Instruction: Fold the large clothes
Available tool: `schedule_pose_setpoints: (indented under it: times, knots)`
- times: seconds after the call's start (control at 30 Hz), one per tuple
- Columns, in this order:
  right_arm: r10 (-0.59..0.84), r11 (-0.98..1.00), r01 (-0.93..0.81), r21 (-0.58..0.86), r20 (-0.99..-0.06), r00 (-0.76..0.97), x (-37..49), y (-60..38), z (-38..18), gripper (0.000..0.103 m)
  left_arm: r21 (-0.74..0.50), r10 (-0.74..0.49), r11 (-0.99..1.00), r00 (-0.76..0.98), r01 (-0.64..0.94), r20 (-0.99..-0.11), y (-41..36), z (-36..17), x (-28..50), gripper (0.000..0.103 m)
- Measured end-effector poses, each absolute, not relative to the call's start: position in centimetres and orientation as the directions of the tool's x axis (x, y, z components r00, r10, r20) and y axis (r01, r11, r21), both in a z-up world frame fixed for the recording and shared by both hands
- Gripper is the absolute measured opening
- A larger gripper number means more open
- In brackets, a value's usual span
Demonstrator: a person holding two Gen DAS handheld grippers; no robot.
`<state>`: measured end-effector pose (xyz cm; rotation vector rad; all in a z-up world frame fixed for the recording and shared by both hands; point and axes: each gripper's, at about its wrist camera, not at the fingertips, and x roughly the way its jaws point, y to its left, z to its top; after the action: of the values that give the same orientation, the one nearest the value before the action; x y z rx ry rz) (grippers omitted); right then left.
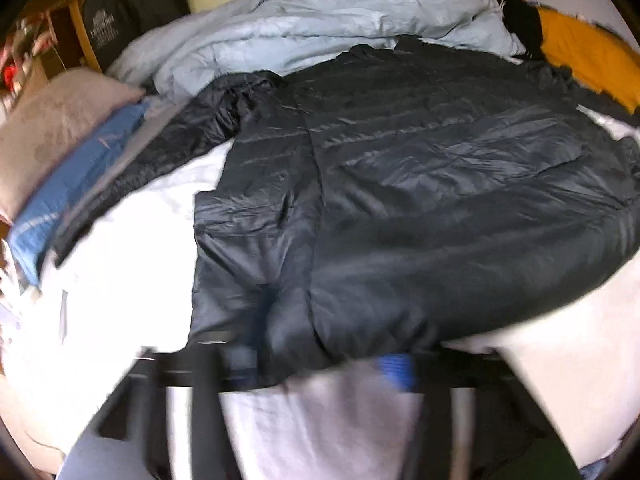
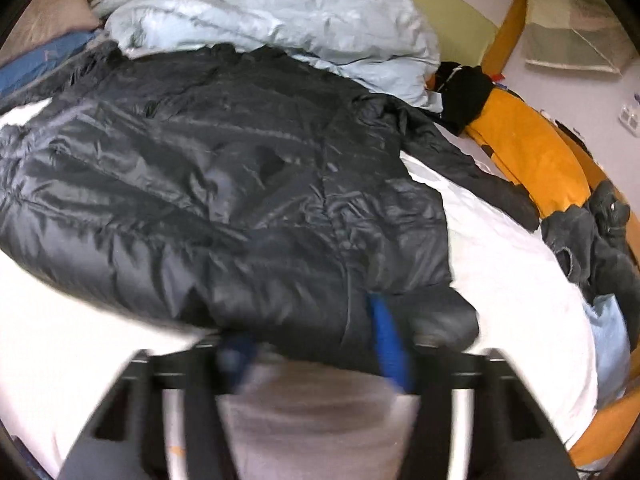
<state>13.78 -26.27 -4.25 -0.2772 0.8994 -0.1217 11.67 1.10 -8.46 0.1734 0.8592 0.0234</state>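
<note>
A large dark quilted puffer jacket (image 1: 420,184) lies spread flat on a bed covered with a white sheet (image 1: 132,248). Its body is open to full width and a sleeve trails off to each side, so no fold looks made yet; judged from this, the task is at its very start, with all the folding left to do.

Behind the jacket is a rumpled pale blue duvet (image 1: 304,20). A grey pillow (image 1: 52,128) lies at the left side of the bed, and an orange cloth (image 2: 528,160) with dark clothes on it runs along the right side.

Both tools meet the jacket's near hem, each angled down toward the bed. The left gripper (image 1: 316,364) is at the hem's left part, the right gripper (image 2: 316,352) at its right corner. In both views the hem lies between blue-padded fingers, with the jaws drawn partway together around it. Motion blur hides the pads, so I cannot tell whether either pair actually presses on the fabric.
</note>
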Motion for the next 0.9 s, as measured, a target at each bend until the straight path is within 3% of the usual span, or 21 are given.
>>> schedule_pose_setpoints:
  times: [0.17, 0.27, 0.57, 0.63, 0.77, 0.9]
  knots:
    - [-0.19, 0.967, -0.003, -0.253, -0.735, 0.65, 12.9, -26.3, -3.0, 0.018, 0.163, 0.077, 0.985, 0.682, 0.062, -0.727, 0.4, -6.7, 10.0, 0.023]
    - [-0.181, 0.971, -0.003, -0.239, -0.745, 0.642, 11.7, -26.3, -2.3, 0.018, 0.101, 0.039, 0.993, 0.659, 0.055, -0.751, 0.9, -5.7, 8.3, 0.023]
    - [-0.064, 0.993, -0.04, -0.115, -0.772, 0.632, 6.0, -26.4, -0.2, 0.022, 0.07, 0.008, 0.995, 0.624, 0.075, -0.781, 1.6, -4.9, 2.2, 0.025]
    - [-0.069, 0.992, -0.037, -0.12, -0.769, 0.636, 5.6, -26.2, 0.3, 0.027, 0.052, 0.006, 0.997, 0.616, 0.056, -0.788, 2.0, -4.4, 2.1, 0.036]
    - [-0.118, 0.988, 0.01, -0.151, -0.731, 0.672, 5.9, -26.8, 2.1, 0.069, -0.005, -0.014, 1.0, 0.627, 0.017, -0.779, 3.4, -2.7, 3.2, 0.063]
    - [-0.154, 0.984, 0.045, -0.174, -0.685, 0.712, 7.2, -27.6, 4.1, 0.088, 0.036, 0.025, 0.999, 0.696, 0.001, -0.717, 3.5, -0.1, 5.4, 0.082]
